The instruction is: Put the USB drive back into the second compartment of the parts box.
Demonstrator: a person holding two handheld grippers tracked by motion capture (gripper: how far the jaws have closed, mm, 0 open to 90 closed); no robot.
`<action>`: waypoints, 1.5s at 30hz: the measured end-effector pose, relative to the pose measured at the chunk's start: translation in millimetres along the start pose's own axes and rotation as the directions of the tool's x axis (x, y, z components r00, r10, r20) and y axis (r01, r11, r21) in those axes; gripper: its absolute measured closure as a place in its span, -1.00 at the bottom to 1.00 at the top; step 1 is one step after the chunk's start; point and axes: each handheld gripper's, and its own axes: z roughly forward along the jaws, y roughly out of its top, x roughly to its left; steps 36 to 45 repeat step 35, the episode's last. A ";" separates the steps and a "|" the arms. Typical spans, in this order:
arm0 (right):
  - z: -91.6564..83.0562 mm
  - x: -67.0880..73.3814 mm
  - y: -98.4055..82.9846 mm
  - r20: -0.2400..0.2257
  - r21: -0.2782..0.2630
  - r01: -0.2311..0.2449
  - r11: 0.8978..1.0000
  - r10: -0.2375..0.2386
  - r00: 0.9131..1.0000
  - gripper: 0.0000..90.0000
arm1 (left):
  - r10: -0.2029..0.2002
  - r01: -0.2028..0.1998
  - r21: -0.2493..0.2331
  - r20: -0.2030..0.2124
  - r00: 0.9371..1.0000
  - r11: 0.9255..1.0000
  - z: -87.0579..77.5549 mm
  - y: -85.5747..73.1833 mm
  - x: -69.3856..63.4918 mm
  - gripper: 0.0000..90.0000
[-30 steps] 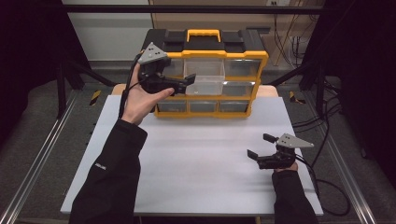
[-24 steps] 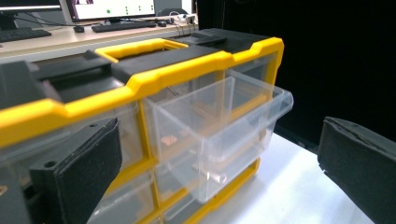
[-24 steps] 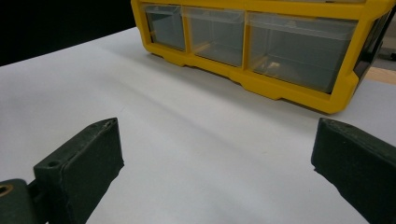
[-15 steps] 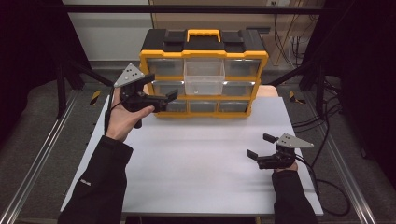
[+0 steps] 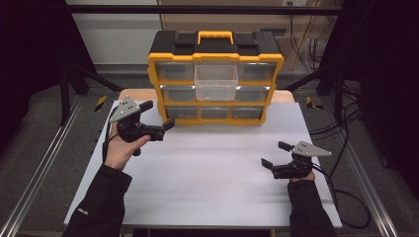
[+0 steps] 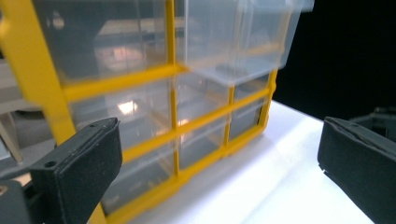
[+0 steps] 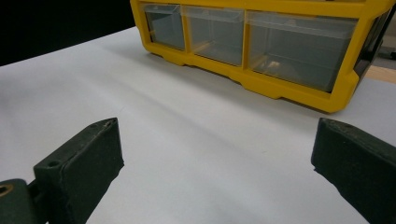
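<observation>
A white table (image 5: 207,173) is seen from the high view, with a yellow and black drawer organizer (image 5: 215,79) standing upright at its far edge, centred. The organizer carries a yellow handle (image 5: 215,37) on its black top and three rows of three clear drawers. The top middle drawer (image 5: 216,81) is pulled out toward the person and overhangs the row beneath; nothing can be made out inside it. In the left gripper view the same drawer (image 6: 238,42) is seen projecting past the yellow frame, upper right. The remaining drawers are seated flush in the frame. The left gripper (image 5: 158,116) is held in the person's left hand (image 5: 123,148) above the table's left side, just beside the organizer's lower left corner, apart from it, with its jaws spread wide and nothing between them; the grey plate (image 5: 124,108) is seen on its top. The right gripper (image 5: 273,154) is held low near the table's right front, well apart from the organizer, pointing left, with jaws likewise spread and nothing between them. In the right gripper view the bottom row of drawers (image 7: 252,39) is seen beyond bare table surface. A black cable (image 5: 341,192) trails from the right gripper over the table's right edge.
</observation>
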 end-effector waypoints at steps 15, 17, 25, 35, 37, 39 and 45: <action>0.4 0.0 -0.5 0.001 0.006 0.002 1.000 -0.002 1.000 -0.95 | -0.043 0.044 0.058 -0.014 0.999 0.997 -21.4 -70.1 9.2 -1.00; 0.8 0.2 -0.7 0.001 0.007 0.002 1.000 -0.002 1.000 -0.95 | -0.047 0.049 0.074 -0.021 0.999 0.996 -24.4 -78.0 11.3 -1.00; 1.2 0.3 -1.0 0.002 0.011 0.003 1.000 -0.003 1.000 -0.95 | -0.056 0.062 0.124 -0.049 0.997 0.990 -35.4 -108.0 22.6 -1.00; 0.5 -1.2 -2.1 0.003 0.006 0.000 1.000 0.000 1.000 -0.95 | -0.063 0.070 0.143 -0.056 0.996 0.987 -43.2 -127.3 26.3 -1.00; 0.5 -1.2 -2.1 0.003 0.006 0.000 1.000 0.000 1.000 -0.95 | -0.063 0.070 0.143 -0.056 0.996 0.987 -43.2 -127.3 26.3 -1.00; 0.5 -1.2 -2.1 0.003 0.006 0.000 1.000 0.000 1.000 -0.95 | -0.063 0.070 0.143 -0.056 0.996 0.987 -43.2 -127.3 26.3 -1.00; 0.5 -1.2 -2.1 0.003 0.006 0.000 1.000 0.000 1.000 -0.95 | -0.063 0.070 0.143 -0.056 0.996 0.987 -43.2 -127.3 26.3 -1.00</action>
